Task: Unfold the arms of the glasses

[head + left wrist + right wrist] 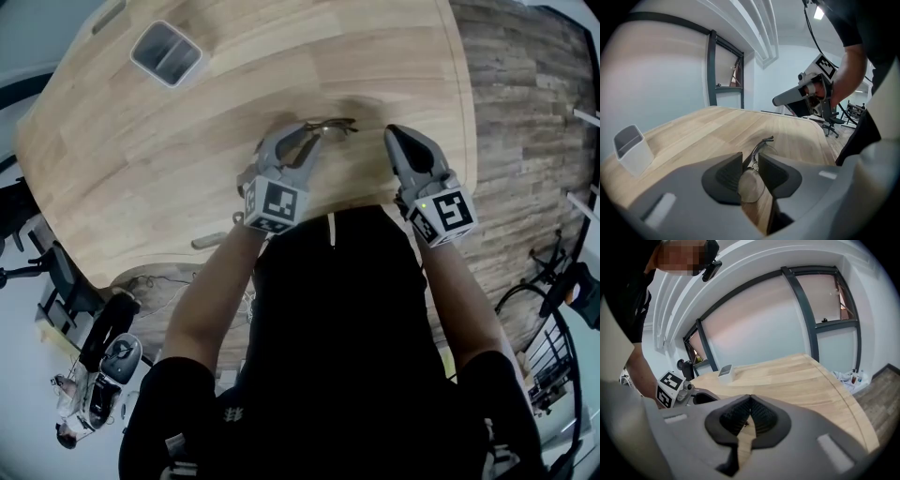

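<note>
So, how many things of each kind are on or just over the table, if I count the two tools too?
glasses: 1
bin: 1
tools: 2, the left tool and the right tool
total: 4

- I read this as an office or meeting room.
- Ahead of my left gripper (pixel 750 161): a large light-wood table (pixel 717 126), with a swivel office chair (pixel 833 123) past its far edge.
- Ahead of my right gripper (pixel 750 399): tall dark-framed windows (pixel 806 315).
- Right of it: wood-plank floor (pixel 876 397).
</note>
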`<state>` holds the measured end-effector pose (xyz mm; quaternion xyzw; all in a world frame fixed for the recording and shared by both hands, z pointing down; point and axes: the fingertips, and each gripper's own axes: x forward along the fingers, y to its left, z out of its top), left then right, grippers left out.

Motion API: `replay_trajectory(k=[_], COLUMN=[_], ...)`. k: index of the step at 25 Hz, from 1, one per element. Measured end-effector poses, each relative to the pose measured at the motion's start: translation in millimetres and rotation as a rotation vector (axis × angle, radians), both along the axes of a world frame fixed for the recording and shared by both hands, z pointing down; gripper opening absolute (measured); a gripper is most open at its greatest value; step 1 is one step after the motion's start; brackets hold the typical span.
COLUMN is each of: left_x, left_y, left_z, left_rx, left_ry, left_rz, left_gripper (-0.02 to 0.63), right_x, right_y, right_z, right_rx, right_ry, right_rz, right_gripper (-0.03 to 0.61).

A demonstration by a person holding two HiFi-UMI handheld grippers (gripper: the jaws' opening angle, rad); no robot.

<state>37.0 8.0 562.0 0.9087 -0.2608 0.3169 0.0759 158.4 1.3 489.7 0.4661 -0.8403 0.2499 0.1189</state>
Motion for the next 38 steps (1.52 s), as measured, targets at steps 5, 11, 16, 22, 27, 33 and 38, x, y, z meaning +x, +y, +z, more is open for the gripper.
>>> replay_trajectory(k=[5,11,16,22,27,33,38], left_x=[0.9,0.1,-5.7,-10.4,-16.2,-24.7,-29.6], left_y=[-3.4,-4.2,0.5,3.9,8.6,12.3,13.5], left_z=[-1.7,-18.6,-21.8,-31.3,-35.0,-37.9,-39.8], left_rx=[0.006,0.030,0.059,0.076,0.084,0.091,0.098], left_ry=[0.002,0.018,0.013,0.020,0.022,0.031,0.034], left_rz=[-0.016,-0.024,-0.022,-0.031,-0.045,-0.062,-0.064], left_gripper=[0.054,0.032,0.032,0.032,0.032,0.032,0.032], right_x=[-0.7,-12.0,-27.9,-58.1,-73.9,-91.8,-101.3], right_y=[3.0,6.5,5.9,8.6,5.3,2.7,-4.3], right_z=[4.4,6.2,10.3,8.4,0.2,-5.9,-12.2], right_rx=[-0.019,-0.044,-0.084,-0.108,-0.132,-0.128,-0.125], right_ry=[-0.006,-0.022,-0.055,-0.088,-0.151,-0.151,-0.165], right_rz=[-0.004,-0.032,-0.086,-0.188,-0.215,-0.252,-0.265], right_gripper=[0.000,0.000,0.000,0.032,0.069,0.072,0.072])
